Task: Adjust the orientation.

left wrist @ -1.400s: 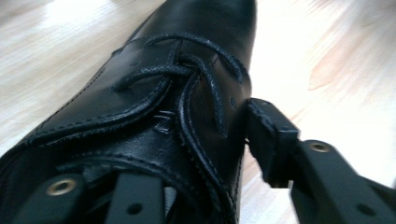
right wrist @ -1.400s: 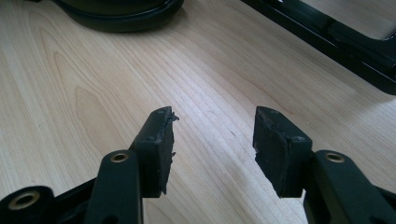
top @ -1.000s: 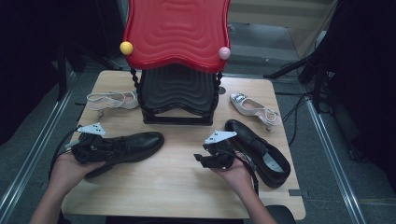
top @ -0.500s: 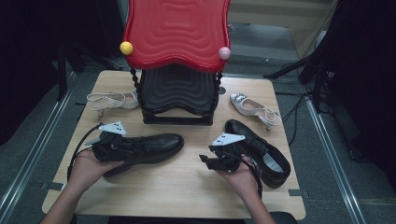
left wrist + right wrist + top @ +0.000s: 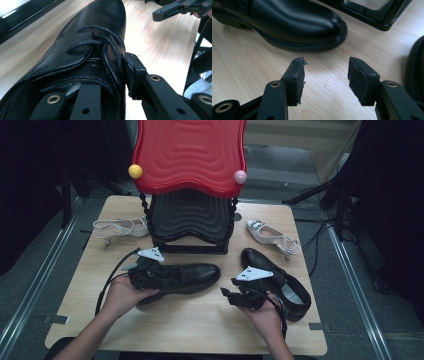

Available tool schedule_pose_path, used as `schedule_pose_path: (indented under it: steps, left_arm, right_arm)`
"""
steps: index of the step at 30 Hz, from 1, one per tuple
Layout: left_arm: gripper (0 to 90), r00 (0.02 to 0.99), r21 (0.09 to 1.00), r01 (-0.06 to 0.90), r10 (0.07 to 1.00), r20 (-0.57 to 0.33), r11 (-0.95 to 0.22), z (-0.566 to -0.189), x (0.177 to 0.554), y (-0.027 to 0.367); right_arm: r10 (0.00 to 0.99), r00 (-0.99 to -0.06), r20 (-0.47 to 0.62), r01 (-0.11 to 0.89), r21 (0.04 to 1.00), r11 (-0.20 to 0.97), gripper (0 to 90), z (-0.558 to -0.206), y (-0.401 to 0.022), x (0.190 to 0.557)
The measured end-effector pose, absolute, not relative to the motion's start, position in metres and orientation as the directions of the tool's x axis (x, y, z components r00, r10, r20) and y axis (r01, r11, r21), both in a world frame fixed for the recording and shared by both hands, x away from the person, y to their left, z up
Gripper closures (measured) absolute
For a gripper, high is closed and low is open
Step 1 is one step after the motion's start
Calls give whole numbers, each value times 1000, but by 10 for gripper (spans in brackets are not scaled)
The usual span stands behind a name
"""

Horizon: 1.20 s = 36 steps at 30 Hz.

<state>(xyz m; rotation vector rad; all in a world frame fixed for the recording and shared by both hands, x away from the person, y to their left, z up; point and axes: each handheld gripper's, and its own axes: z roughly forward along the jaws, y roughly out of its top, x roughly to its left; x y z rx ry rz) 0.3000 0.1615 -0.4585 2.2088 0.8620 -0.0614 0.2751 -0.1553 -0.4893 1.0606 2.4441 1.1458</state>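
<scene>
A black lace-up shoe (image 5: 192,274) lies on the wooden table (image 5: 200,330) in front of the rack, toe pointing right. My left gripper (image 5: 150,276) is shut on its collar. In the left gripper view one jaw is inside the shoe (image 5: 82,37) and the other pad (image 5: 133,75) presses its outer side. My right gripper (image 5: 231,295) hovers open just right of the toe. In the right gripper view its pads (image 5: 297,75) stand wide apart over bare wood, short of the toe (image 5: 294,22). A second black shoe (image 5: 280,280) lies by my right hand.
A shoe rack with a red wavy top (image 5: 190,155) and a black lower shelf (image 5: 190,215) stands at the back centre. A pale heeled sandal (image 5: 120,226) lies left of it and another (image 5: 272,235) right of it. Metal rails run along both table sides.
My left gripper has carried the black shoe to the right, toward the table's middle. My right gripper has shifted a little to the right and stayed open.
</scene>
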Motion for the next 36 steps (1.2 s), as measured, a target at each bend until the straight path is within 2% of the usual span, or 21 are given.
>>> schedule_pose_path:
  steps: [8,12,15,21,25,36]
  left_arm:
    - [764,768,623,605,571,-291,-496,-462,302,122]
    - [747,768,632,605,565,-302,-484,-468,299,116]
    - [726,793,631,574,548,-267,-522,-473,294,113]
    - [564,800,624,564,547,-248,-541,-469,294,119]
    - [519,800,624,562,549,-243,-543,-464,292,125]
    - [490,821,665,531,513,-250,-526,-432,285,162]
  right_arm:
    - [700,-707,101,496,777,388,491,-486,-161,274]
    - [693,-715,93,484,781,395,491,-487,-160,273]
    - [693,-714,100,491,777,393,494,-488,-160,275]
    - [691,-714,108,498,773,394,494,-486,-156,274]
    - [689,-717,111,500,771,396,497,-485,-154,273]
    - [685,-719,117,505,764,401,520,-483,-152,271]
